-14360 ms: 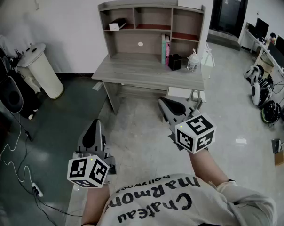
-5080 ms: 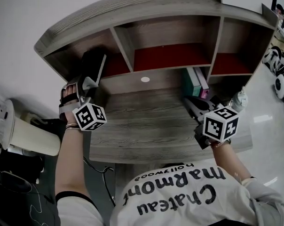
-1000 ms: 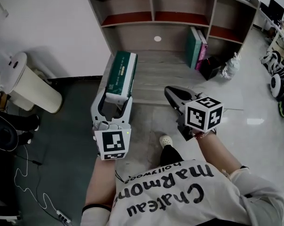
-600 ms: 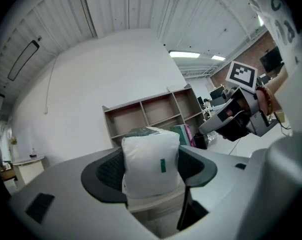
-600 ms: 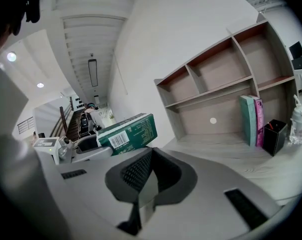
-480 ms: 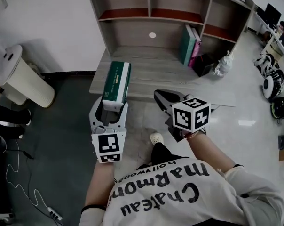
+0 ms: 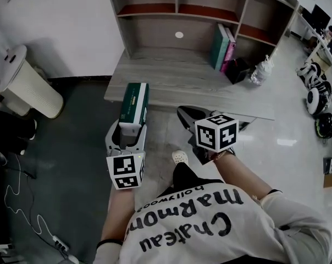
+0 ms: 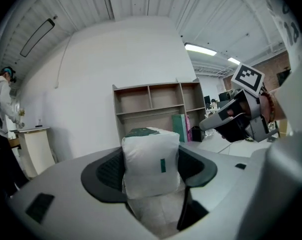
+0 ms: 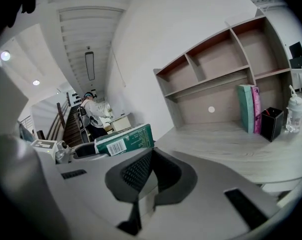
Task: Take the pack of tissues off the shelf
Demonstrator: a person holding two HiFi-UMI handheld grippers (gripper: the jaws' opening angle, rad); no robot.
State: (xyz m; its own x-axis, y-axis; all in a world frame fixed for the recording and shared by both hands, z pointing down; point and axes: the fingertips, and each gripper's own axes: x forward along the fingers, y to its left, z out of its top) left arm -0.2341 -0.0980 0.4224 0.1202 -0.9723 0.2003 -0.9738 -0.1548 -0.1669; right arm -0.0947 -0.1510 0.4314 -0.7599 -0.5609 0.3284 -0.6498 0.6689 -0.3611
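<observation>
1. A second ago the pack of tissues (image 7: 134, 100) hung over the near left part of the desk (image 7: 210, 87). Now it sits lower and nearer to the person, and only its far end overlaps the desk's near edge in the head view.
2. Five seconds ago the left gripper (image 7: 127, 130) reached into the left compartment of the shelf (image 7: 177, 7). That compartment is now bare and the pack is well away from it.
3. The left gripper has rolled a little since a second ago, so the pack shows a narrower green face.
4. The left gripper view shows both pads pressed on the pack's white near end; the pack juts forward, green top up.
5. The right gripper (image 7: 183, 113) has its pads drawn together with nothing between them. It has dropped slightly and hangs just off the desk's near edge, right of the pack.
6. Both forearms stretch forward from the person's body, with the grippers pointing toward the desk and slightly down.
7. The pack may be level with the desk's edge or above it; the head view does not settle that.
8. Open floor lies left of the pack, as far as the white bin (image 7: 26, 87).
9. The books (image 7: 220, 37), dark box (image 7: 237, 69) and bottle (image 7: 260, 70) stand at the far right of the desk, well apart from both grippers.
</observation>
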